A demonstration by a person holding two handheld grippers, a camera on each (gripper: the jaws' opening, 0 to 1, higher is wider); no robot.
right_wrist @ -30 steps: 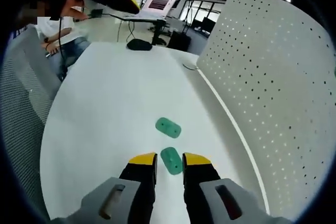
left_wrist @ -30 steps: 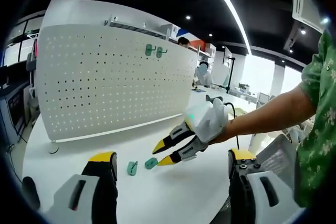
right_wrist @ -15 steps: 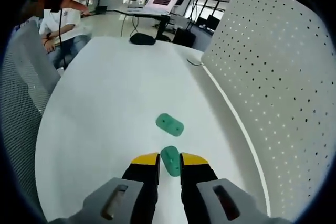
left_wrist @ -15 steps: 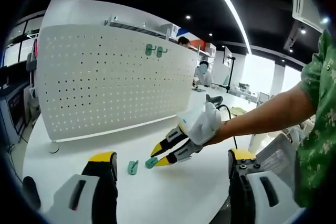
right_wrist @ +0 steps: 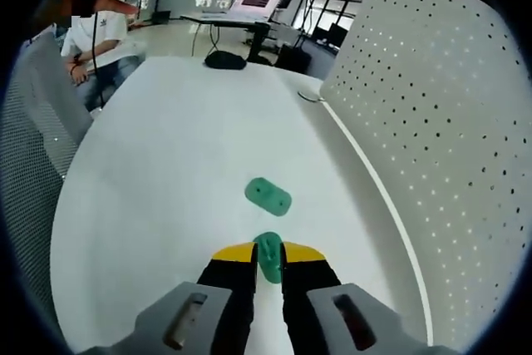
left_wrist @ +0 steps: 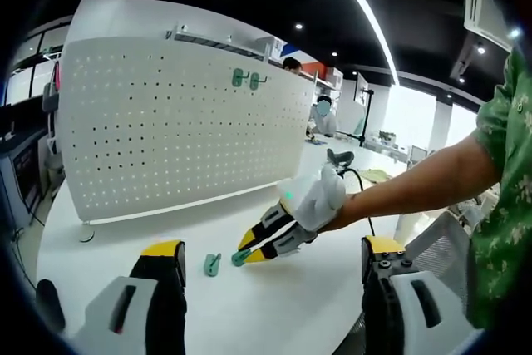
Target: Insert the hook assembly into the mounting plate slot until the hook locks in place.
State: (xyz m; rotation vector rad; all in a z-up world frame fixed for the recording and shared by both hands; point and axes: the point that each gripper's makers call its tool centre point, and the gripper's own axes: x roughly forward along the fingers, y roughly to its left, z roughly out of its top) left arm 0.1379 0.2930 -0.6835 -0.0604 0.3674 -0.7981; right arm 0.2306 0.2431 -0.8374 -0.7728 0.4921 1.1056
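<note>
Right gripper: I am closing the right gripper [right_wrist: 268, 253] on the nearer green piece [right_wrist: 268, 253]; its yellow tips are pressing both sides of it, so I am reading it as clamped on that piece, which is sitting on the white table [right_wrist: 158, 164]. In the left gripper view the same gripper [left_wrist: 245, 253] is reaching in from the right with the piece [left_wrist: 239, 257] at its tips.

Left gripper: I am holding the left gripper [left_wrist: 270, 255] back and low, jaws spread wide apart with nothing between them.

Second piece: the other green piece [right_wrist: 268, 194] is lying flat on the table just beyond the held one, apart from it; in the left gripper view it [left_wrist: 211, 265] is sitting just beside the right gripper's tips.

Progress: I am judging this as early. One part is only being grasped, the two parts are not joined, and insertion and locking are all left. Which piece is hook and which is plate I cannot tell.

Edges: the pegboard [right_wrist: 440, 122] is standing upright along one side of the table, near the pieces; a green hook pair [left_wrist: 246, 80] is already hanging high on it.

Open room: I am seeing bare tabletop ahead and away from the pegboard, with the table edge well apart from the pieces.
</note>
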